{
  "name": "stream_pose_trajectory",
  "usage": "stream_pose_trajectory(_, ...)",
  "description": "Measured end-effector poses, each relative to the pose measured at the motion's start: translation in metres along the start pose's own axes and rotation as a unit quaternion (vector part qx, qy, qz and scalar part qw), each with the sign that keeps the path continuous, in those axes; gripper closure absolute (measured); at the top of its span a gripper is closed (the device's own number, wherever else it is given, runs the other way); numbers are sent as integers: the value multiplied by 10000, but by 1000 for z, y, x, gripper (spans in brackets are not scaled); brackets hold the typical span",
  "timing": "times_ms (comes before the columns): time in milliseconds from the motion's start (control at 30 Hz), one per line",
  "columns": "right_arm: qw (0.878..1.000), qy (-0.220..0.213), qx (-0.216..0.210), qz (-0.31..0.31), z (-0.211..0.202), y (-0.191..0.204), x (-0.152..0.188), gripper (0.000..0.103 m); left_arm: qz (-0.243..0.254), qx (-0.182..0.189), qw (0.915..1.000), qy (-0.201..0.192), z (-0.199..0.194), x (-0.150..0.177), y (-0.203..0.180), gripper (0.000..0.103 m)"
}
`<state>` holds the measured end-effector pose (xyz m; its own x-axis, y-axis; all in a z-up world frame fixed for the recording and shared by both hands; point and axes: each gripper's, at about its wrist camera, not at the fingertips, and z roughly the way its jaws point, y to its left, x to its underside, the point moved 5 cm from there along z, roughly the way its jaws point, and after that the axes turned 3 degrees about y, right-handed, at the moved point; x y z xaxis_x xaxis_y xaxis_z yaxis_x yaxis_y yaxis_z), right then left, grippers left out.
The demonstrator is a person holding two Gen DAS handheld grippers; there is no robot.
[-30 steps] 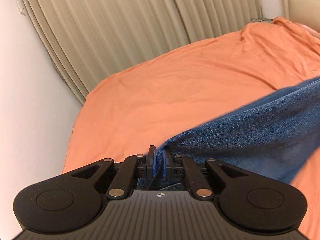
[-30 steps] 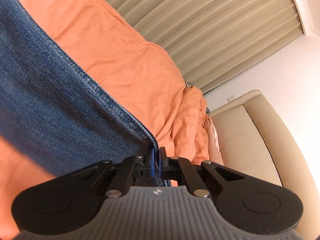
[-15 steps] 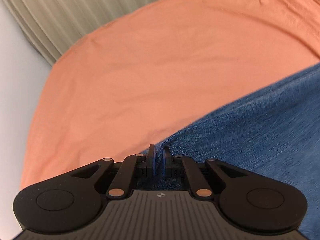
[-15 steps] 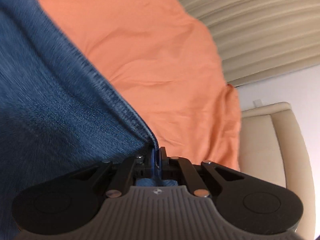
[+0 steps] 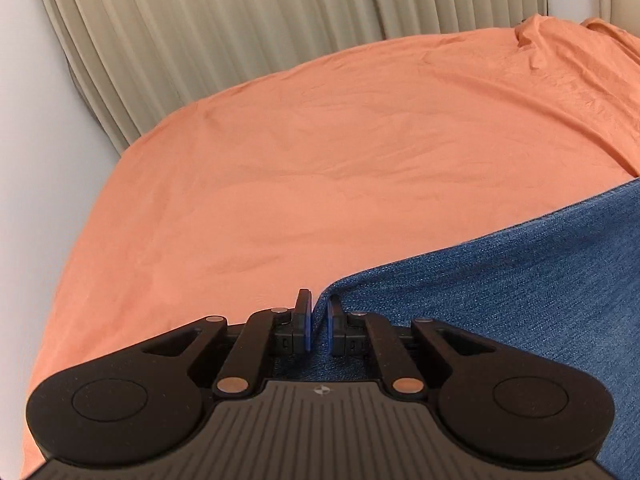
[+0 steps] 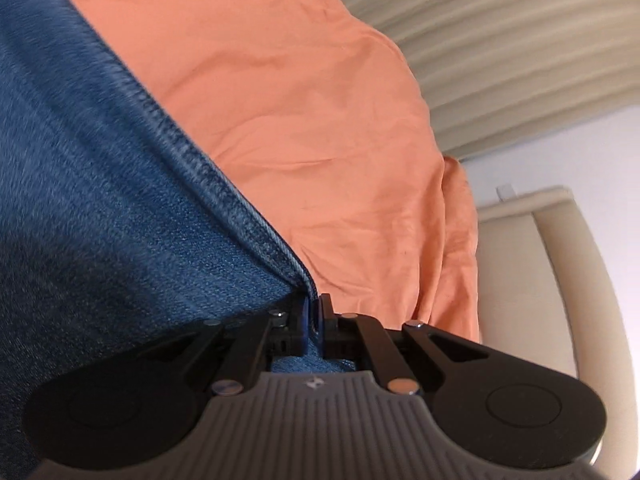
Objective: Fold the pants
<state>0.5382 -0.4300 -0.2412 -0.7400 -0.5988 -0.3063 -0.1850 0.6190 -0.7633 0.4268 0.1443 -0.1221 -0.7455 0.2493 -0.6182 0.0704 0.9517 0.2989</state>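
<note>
The blue denim pants [image 5: 500, 280] stretch from my left gripper [image 5: 319, 312] out to the right, over the orange bed sheet [image 5: 320, 152]. The left gripper is shut on a corner of the pants, with the fabric pinched between its blue pads. In the right wrist view the pants [image 6: 100, 200] fill the left side, with a stitched hem running down to my right gripper [image 6: 314, 312]. The right gripper is shut on that hem corner. The rest of the pants is out of view.
Beige pleated curtains [image 5: 240, 20] hang behind the bed, with a white wall [image 5: 32, 140] at the left. A beige padded headboard [image 6: 540, 280] stands at the right in the right wrist view. The sheet bunches near it [image 6: 456, 240].
Both grippers have kept their hold on the pants and moved over the bed. The left view dipped toward the sheet, then rose so the curtains show again. The right view swung left.
</note>
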Motion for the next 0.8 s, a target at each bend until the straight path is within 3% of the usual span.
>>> stream_pose_trajectory(133, 9998, 186, 40, 104, 7, 3, -7, 103, -224, -21, 9996, 173, 11, -3, -4, 94)
stream_pose_trajectory(200, 9996, 252, 30, 93, 14, 5, -7, 103, -192, -38, 9995, 265, 17, -3, -1, 86)
stream_pose_trajectory(267, 9994, 326, -53, 101, 16, 6, -7, 102, -39, -71, 9997, 232, 20, -4, -1, 67)
stream_pose_trajectory(300, 9992, 350, -83, 173, 17, 4, -7, 96, -25, -104, 9997, 239, 18, -5, 1, 58)
stream_pose_trajectory(333, 9987, 378, -114, 308, 17, 1, -7, 78, -85, -82, 9996, 253, 16, -6, 6, 41)
stream_pose_trajectory(367, 9982, 373, -145, 457, 15, -3, -7, 66, -182, -11, 9996, 233, 12, -8, 8, 35)
stream_pose_trajectory(400, 9975, 335, -177, 599, 13, -7, -7, 52, -238, 29, 9994, 249, 9, -7, 11, 35)
stream_pose_trajectory(600, 9834, 112, -1010, 1503, -50, -16, -17, 51, -275, 168, 9990, 296, -34, 0, 30, 35)
stream_pose_trajectory(800, 9459, -123, -2396, 2182, -151, 17, -28, 49, -997, 535, 9926, 450, -87, 32, 60, 35)
